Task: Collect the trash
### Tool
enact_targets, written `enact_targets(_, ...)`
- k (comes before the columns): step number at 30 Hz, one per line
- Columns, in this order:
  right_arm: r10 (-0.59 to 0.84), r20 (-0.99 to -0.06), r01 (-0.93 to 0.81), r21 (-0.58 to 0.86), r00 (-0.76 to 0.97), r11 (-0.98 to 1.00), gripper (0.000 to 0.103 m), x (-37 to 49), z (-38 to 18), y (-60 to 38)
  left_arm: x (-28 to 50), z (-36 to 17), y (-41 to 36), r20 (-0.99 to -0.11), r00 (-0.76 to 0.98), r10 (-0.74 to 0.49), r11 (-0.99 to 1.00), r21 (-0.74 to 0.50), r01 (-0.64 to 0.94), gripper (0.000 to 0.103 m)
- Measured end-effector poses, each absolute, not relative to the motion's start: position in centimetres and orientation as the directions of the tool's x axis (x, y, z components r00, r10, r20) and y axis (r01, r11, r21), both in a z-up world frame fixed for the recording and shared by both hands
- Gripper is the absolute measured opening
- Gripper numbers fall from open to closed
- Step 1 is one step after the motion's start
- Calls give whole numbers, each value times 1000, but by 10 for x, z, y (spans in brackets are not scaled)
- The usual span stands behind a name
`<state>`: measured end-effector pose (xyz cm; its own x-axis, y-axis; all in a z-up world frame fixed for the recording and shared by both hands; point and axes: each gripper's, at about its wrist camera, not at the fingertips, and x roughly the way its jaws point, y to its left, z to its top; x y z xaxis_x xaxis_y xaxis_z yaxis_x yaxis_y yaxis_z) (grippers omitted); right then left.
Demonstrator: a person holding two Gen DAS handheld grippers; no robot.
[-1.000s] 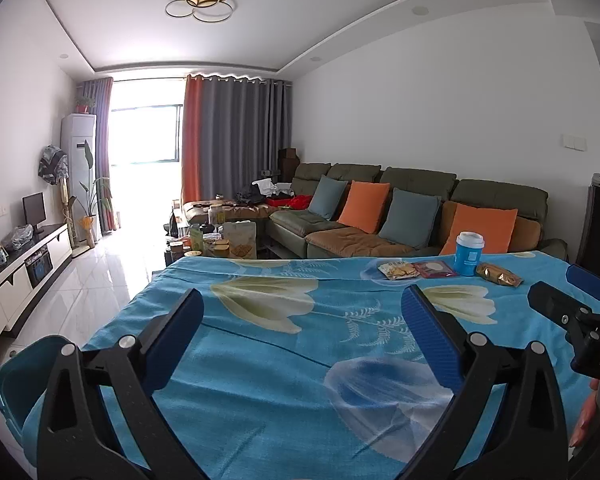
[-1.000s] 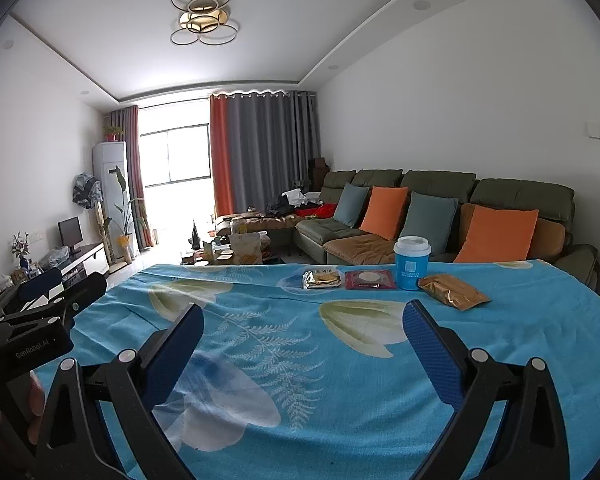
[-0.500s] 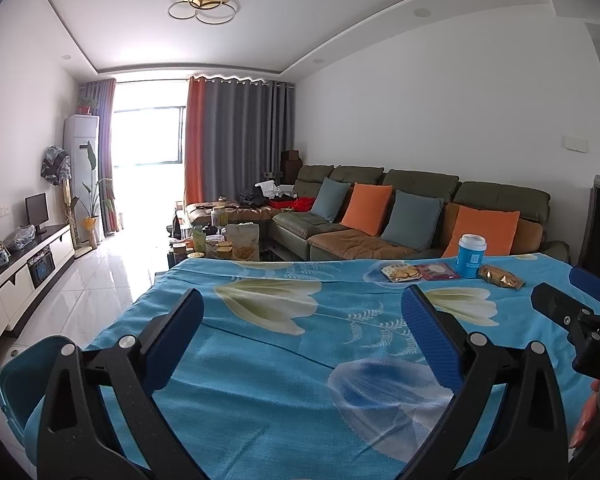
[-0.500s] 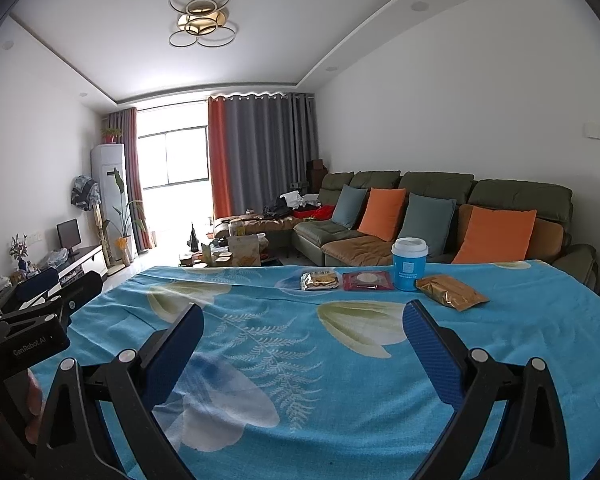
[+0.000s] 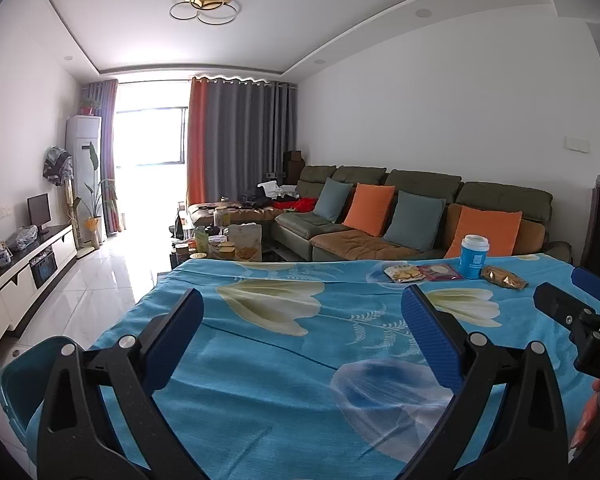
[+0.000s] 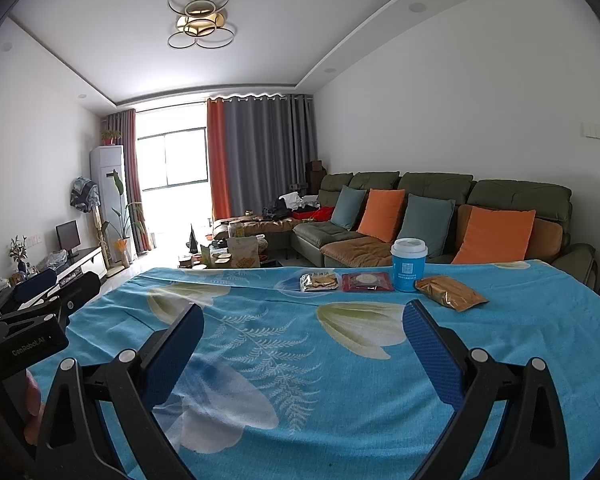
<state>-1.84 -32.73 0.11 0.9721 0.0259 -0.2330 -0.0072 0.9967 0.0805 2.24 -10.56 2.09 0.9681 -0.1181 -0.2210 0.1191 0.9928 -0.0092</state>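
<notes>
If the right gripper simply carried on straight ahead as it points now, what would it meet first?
Probably only the blue floral tablecloth; the right gripper, jaws open, points just left of the wrappers, though depth is unclear.

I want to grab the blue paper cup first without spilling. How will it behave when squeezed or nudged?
The blue cup stands upright, tall for its base, so a sideways nudge on the soft tablecloth could tip it. Its paper wall probably dents under a hard squeeze. The white lid looks seated; contents cannot be seen.

Three snack packets (image 6: 450,298) and one cup (image 6: 408,265) lie on one table (image 6: 340,380); four cushions (image 6: 381,215) behind.
</notes>
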Motion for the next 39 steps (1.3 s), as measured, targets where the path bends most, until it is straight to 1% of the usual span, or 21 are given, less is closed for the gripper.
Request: enact_targets(39, 22, -220, -3, 85, 975, 996, 96, -18, 2, -327, 25, 23, -102, -224, 969, -106, 994, -8, 107, 97)
